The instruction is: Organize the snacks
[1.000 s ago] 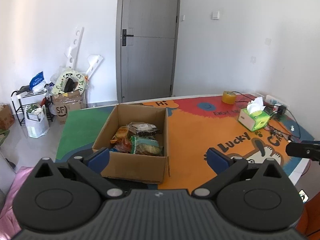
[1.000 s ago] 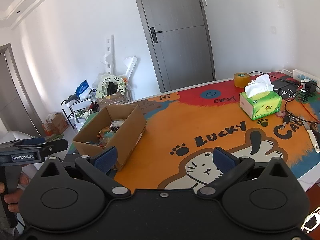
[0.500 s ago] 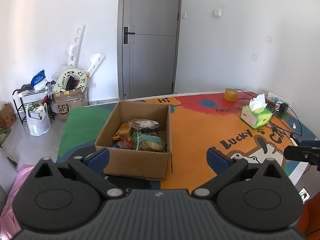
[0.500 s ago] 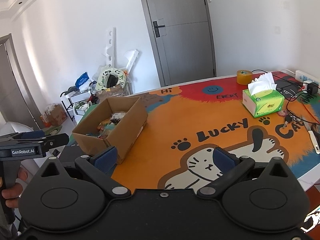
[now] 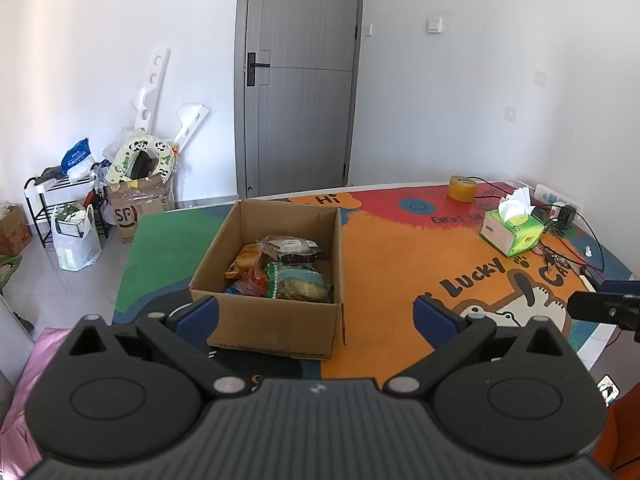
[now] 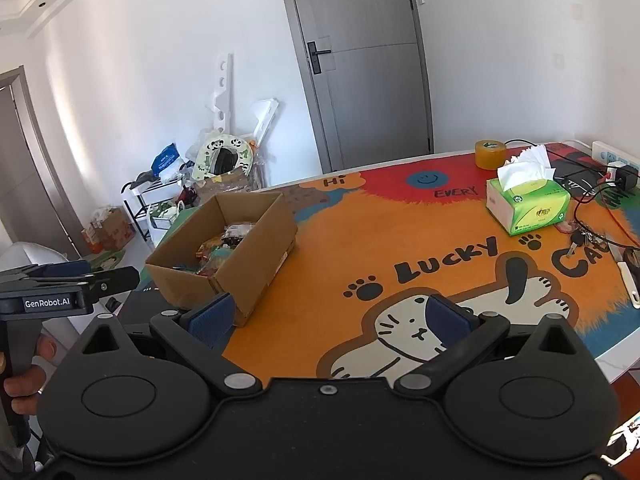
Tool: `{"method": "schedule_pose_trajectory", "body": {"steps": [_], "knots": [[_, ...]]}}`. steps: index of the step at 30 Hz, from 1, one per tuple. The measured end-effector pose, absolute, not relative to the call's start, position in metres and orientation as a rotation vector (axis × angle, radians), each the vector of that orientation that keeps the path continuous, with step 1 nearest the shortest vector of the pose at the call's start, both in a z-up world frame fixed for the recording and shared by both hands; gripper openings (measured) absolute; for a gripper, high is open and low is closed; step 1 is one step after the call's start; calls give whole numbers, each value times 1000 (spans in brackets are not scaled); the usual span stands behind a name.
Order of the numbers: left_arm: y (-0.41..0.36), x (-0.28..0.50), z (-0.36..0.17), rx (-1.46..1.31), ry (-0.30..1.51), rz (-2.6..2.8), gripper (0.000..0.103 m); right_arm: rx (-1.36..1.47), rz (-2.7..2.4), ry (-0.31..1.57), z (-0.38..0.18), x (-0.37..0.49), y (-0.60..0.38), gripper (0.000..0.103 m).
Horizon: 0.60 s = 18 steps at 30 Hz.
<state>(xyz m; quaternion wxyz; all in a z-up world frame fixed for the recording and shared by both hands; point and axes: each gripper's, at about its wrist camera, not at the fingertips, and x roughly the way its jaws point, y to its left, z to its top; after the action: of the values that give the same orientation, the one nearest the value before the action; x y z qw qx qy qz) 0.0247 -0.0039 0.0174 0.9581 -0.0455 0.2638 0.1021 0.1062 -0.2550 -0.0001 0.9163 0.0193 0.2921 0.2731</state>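
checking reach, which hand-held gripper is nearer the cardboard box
Left. The left hand-held gripper faces the cardboard box head-on; the right hand-held gripper sits off to its right.

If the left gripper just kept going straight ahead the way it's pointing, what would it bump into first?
Probably the cardboard box: the open left gripper points at its near wall, with the snacks just beyond. Depth is hard to judge.

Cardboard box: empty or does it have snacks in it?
Not empty. The open-topped cardboard box holds several snack packets covering its floor, well below the rim.
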Motion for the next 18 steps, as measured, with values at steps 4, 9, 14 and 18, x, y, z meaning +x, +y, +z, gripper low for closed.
{"method": "schedule_pose_trajectory", "body": {"steps": [4,9,14,18], "knots": [[-4,25,17,-94,535,209,103,39,564,602,-1,106,-255,103],[-3,25,16,-94,536,209,103,39,565,602,-1,106,-254,103],[-2,23,16,-98,535,210,103,41,566,599,-1,105,-254,103],[0,23,15,-98,536,218,103,43,565,598,0,105,-254,103]]}}
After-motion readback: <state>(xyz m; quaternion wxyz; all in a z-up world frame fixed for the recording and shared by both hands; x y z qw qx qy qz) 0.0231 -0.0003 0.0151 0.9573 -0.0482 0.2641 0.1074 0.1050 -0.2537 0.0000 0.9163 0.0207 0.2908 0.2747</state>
